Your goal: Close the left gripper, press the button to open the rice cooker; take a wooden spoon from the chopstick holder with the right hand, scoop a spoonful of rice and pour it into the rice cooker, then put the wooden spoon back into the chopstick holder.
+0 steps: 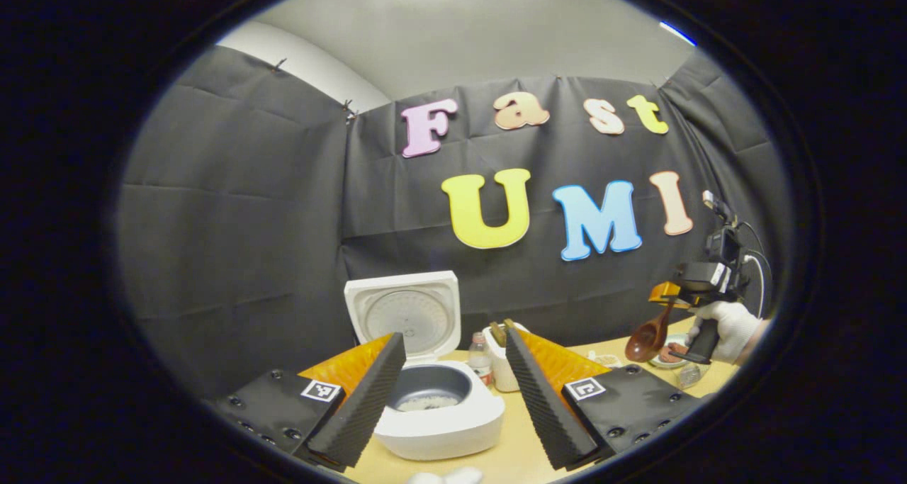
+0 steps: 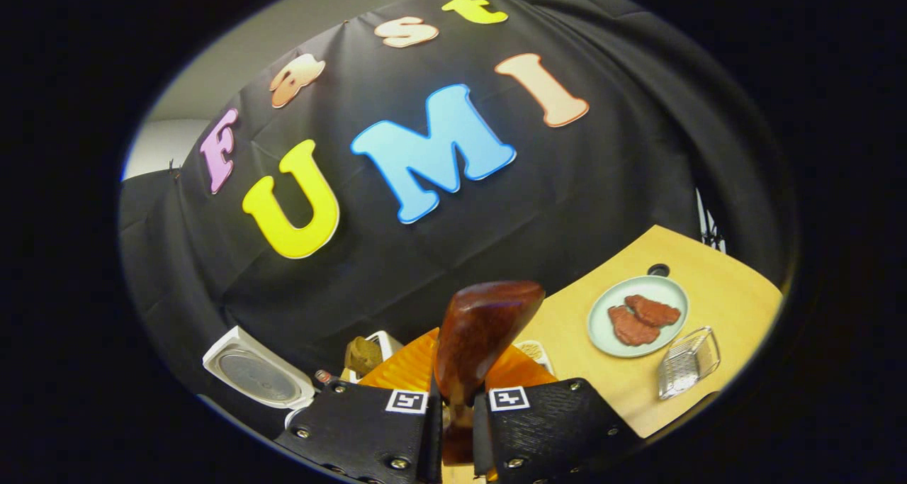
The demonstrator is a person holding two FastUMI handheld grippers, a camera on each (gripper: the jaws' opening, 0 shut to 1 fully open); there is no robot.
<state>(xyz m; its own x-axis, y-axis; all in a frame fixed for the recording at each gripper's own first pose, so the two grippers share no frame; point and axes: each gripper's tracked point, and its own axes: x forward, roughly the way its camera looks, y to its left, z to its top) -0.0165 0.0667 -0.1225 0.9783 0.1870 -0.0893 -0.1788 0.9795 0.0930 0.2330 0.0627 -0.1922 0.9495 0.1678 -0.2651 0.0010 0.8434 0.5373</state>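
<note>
The white rice cooker (image 1: 439, 420) stands open with its lid (image 1: 402, 314) upright, and some white rice lies in the grey inner pot (image 1: 431, 392). My left gripper (image 1: 453, 406) is open, its fingers either side of the cooker in the view, held back from it. At the far right, a gloved hand (image 1: 730, 324) holds my right gripper (image 1: 680, 296), shut on the wooden spoon (image 1: 648, 339). In the right gripper view the spoon's dark bowl (image 2: 485, 324) rises between the shut fingers of that gripper (image 2: 457, 413). The white chopstick holder (image 1: 504, 372) stands right of the cooker.
A small bottle (image 1: 480, 360) stands between the cooker and the holder. A pale green plate (image 2: 602, 335) with red-brown meat and a clear ribbed container (image 2: 687, 362) sit on the wooden table (image 2: 708, 278). The cooker lid (image 2: 258, 374) lies at lower left.
</note>
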